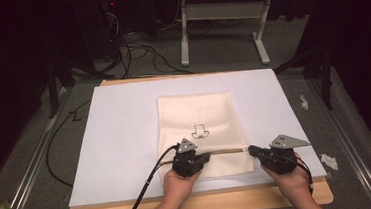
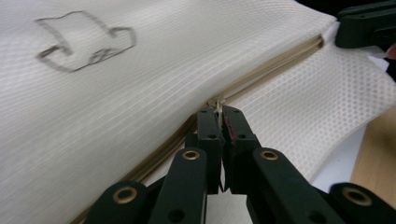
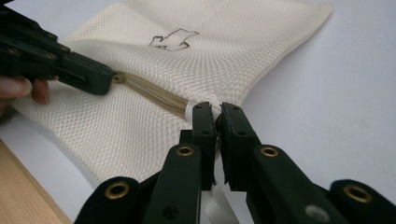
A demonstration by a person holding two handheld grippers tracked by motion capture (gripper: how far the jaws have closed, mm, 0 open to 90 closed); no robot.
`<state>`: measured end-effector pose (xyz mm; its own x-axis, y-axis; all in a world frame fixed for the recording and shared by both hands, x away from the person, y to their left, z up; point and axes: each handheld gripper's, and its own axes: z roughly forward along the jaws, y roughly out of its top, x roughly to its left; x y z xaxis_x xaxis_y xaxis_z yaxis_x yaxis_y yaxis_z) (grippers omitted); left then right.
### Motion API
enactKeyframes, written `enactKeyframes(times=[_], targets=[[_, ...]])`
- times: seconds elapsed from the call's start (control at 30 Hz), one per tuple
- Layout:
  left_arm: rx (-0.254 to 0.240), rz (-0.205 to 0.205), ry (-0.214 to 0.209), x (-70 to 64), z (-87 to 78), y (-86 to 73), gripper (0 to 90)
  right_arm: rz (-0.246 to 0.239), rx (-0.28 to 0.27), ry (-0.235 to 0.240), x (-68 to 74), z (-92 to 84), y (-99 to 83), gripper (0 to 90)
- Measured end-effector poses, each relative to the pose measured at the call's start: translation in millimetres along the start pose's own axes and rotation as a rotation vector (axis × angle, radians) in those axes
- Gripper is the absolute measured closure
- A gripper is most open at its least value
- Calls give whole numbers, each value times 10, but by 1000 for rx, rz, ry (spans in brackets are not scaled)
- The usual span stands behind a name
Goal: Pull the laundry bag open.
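Note:
A cream mesh bag (image 1: pixel 194 111) with a small drawn logo (image 1: pixel 199 132) lies flat on the white board. A tan zipper (image 1: pixel 230 151) runs across its near part. My left gripper (image 1: pixel 208 156) sits mid-way along the zipper. In the left gripper view its jaws (image 2: pixel 219 112) are shut on the zipper pull (image 2: pixel 217 101), with the bag (image 2: pixel 140 93) spread behind. My right gripper (image 1: pixel 251 151) is at the bag's right edge. In the right gripper view it (image 3: pixel 216 109) is shut on the fabric at the zipper's end (image 3: pixel 191 108), and the left gripper (image 3: pixel 70 65) holds the zipper (image 3: pixel 149 91) farther along.
The white board (image 1: pixel 120 134) covers a wooden table (image 1: pixel 201 203). A black cable (image 1: pixel 149 180) trails from the left gripper off the front edge. Crumpled paper bits (image 1: pixel 328 161) lie to the right. A white table frame (image 1: pixel 221 11) and floor cables (image 1: pixel 139 53) stand behind.

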<state>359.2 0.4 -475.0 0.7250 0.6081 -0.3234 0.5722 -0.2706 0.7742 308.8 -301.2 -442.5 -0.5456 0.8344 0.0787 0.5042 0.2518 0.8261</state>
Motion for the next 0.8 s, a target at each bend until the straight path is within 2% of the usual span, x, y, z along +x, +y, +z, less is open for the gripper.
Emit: enactKeyframes(times=[0.03, 0.07, 0.1, 0.13, 0.23, 0.3, 0.37, 0.4, 0.43, 0.47, 0.5, 0.53, 0.57, 0.6, 0.63, 0.8], targets=[[13, 3, 22, 68, -91, -19, 876, 1, 1, -4, -12, -1, -7, 862], [13, 3, 22, 68, -91, -19, 876, 1, 1, -4, -12, -1, -7, 862], [23, 3, 49, 153, -208, -43, 876, 12, 1, -9, -35, -9, -12, 862], [23, 3, 49, 153, -208, -43, 876, 12, 1, -9, -35, -9, -12, 862], [45, -16, 92, 343, -459, -82, 876, 24, -2, -14, -70, -24, -18, 862], [50, -14, 119, 431, -613, -105, 875, 27, -3, -15, -91, -29, -29, 862], [61, 16, 176, 545, -864, -157, 875, 25, 6, -27, -102, -32, -39, 861], [61, 16, 176, 545, -864, -157, 876, 25, 6, -27, -102, -32, -39, 861], [52, -1, 200, 639, -971, -206, 876, 28, 7, -32, -109, -34, -41, 861], [43, -23, 205, 709, -1038, -248, 875, 41, 8, -38, -143, -39, -49, 861], [35, -37, 199, 763, -1082, -284, 876, 53, 9, -42, -173, -43, -59, 861], [32, -52, 174, 809, -1119, -324, 875, 59, 9, -36, -196, -45, -67, 860], [42, -37, 191, 793, -1109, -347, 875, 68, 15, -9, -195, -30, -75, 860], [42, -37, 191, 793, -1109, -347, 875, 68, 15, -9, -195, -30, -75, 860], [57, -14, 212, 752, -1088, -327, 874, 37, 37, -48, -126, -10, -71, 859], [42, -9, 207, 725, -1076, -347, 855, 66, 55, -34, -167, -9, -121, 848]])
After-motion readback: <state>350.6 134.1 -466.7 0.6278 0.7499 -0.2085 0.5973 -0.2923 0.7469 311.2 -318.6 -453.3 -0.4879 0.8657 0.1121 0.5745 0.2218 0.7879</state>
